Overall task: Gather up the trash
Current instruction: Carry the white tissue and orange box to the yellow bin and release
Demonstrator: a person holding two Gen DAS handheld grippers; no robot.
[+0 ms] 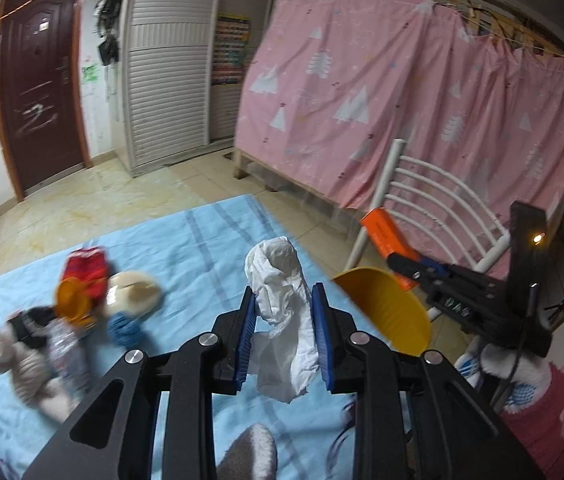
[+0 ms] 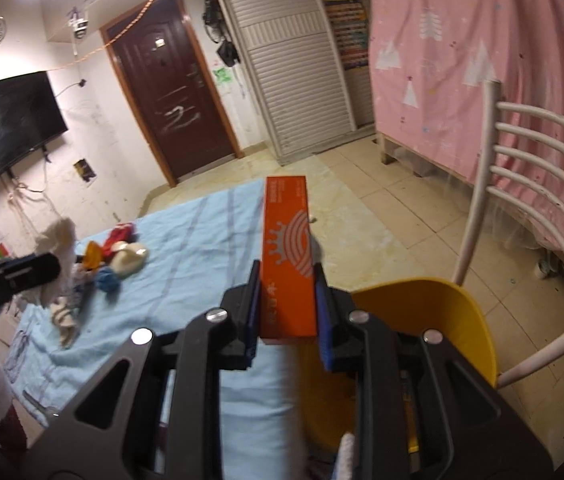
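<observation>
Clamping a crumpled white tissue (image 1: pixel 282 312) between its blue pads, the left gripper (image 1: pixel 284 300) hangs above the light blue cloth (image 1: pixel 202 240) that covers the table, its jaws drawn narrow on the soft wad, which bulges above the fingertips and trails below them. Just to the right of that tissue sits the yellow bin (image 1: pixel 390 308), its open rim tipped toward the camera at the table's edge. Beyond the bin, the right gripper (image 1: pixel 396 262) pinches a long orange box (image 1: pixel 390 236); in its own view the right gripper (image 2: pixel 287 280) has its jaws closed narrow on the box's (image 2: pixel 288 256) two long sides, with the box pointing forward away from the fingers. The yellow bin (image 2: pixel 442 312) lies just right of that box and a little lower. To the left of the bin, on the blue cloth (image 2: pixel 186 248), a blurred cluster of items is left: a red wrapper (image 1: pixel 86 270), an orange lid (image 1: pixel 72 300), a cream bowl-shaped piece (image 1: pixel 138 290), a blue wad (image 1: pixel 124 326), a clear plastic bottle (image 1: pixel 64 344) and some grey-beige fabric (image 1: pixel 30 368). A white chair (image 1: pixel 434 216) stands behind the bin, in front of a pink curtain (image 1: pixel 382 92). Well beyond the table are a dark brown door (image 2: pixel 174 96) and a wall-mounted television (image 2: pixel 6 124).
</observation>
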